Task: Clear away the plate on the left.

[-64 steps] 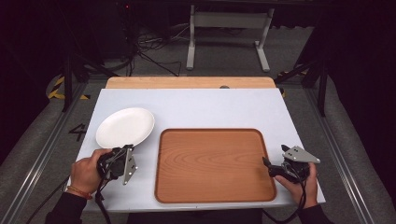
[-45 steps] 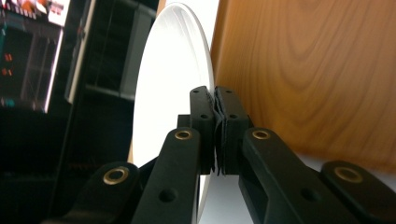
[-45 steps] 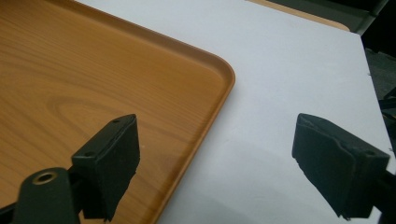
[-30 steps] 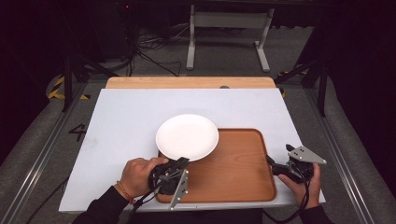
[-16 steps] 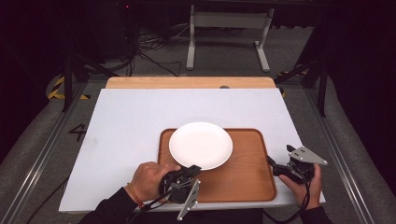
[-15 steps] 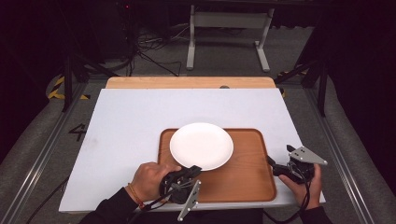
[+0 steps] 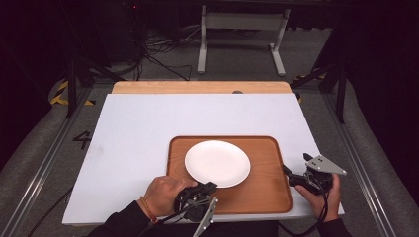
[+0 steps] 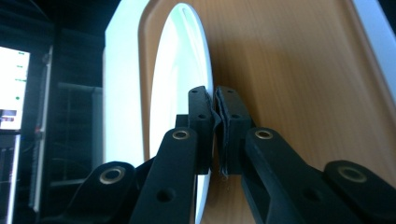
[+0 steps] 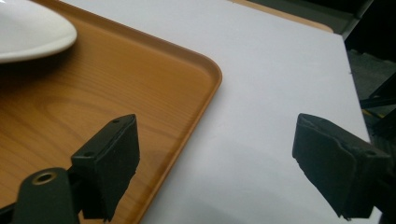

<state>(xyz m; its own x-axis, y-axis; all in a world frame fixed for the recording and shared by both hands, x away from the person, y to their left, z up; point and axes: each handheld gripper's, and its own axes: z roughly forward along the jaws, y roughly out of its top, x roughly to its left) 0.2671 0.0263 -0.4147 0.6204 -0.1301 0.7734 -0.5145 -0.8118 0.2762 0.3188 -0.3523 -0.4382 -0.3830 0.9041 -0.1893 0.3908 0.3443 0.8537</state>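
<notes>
A round white plate (image 7: 217,163) lies low over the middle of a wooden tray (image 7: 262,190). My left gripper (image 7: 210,186) comes in from the tray's near edge and is shut on the plate's near rim. In the left gripper view the two jaws of my left gripper (image 8: 215,112) pinch the thin rim of the plate (image 8: 177,88), with the tray (image 8: 289,65) behind it. My right gripper (image 7: 288,176) stands open at the tray's right edge. In the right gripper view my right gripper (image 9: 215,158) straddles the corner of the tray (image 9: 93,107) with nothing between its jaws, and the plate (image 9: 32,28) shows at the top left.
The tray sits on a white table top (image 7: 148,128) with a bare wooden strip (image 7: 197,87) along its far edge. Dark floor, cables and a metal stand (image 7: 239,22) lie beyond the table. A person's hands hold both grippers from the near side.
My left gripper has carried the plate from the table's left side rightward onto the tray's middle. The right gripper has stayed where it was, open.
</notes>
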